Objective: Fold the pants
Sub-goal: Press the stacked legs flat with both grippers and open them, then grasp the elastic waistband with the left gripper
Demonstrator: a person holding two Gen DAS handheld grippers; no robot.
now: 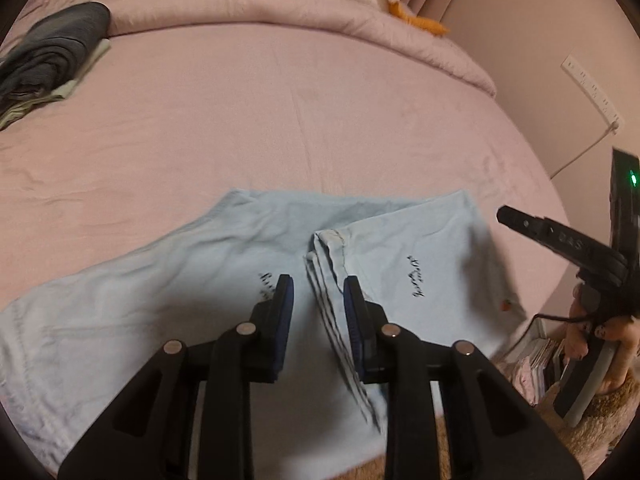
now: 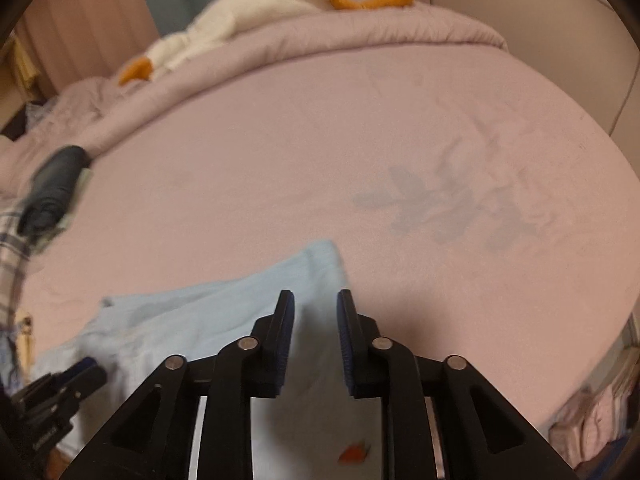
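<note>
Pink bedsheet (image 1: 280,112) carried the light-blue pants (image 1: 180,264) at the bed's near edge, partly folded. The left gripper (image 1: 318,296) and right gripper (image 2: 316,308) hovered above, jaws apart, gripping nothing. Loose layers, I judged, could slide over that edge.

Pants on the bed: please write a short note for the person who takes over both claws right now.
Left claw: jaws parted, nothing between the pads, above the middle of the light blue pants.
Right claw: jaws parted, nothing held, above the pants' right edge.
Pants: lying on the pink bed sheet near its front edge, partly folded, one hem turned over onto the top layer, some wrinkles.
Others: a pile of dark folded clothes at far left.
Done: a first fold, it seems.
Left: probably regrasp, fold again, smooth.
</note>
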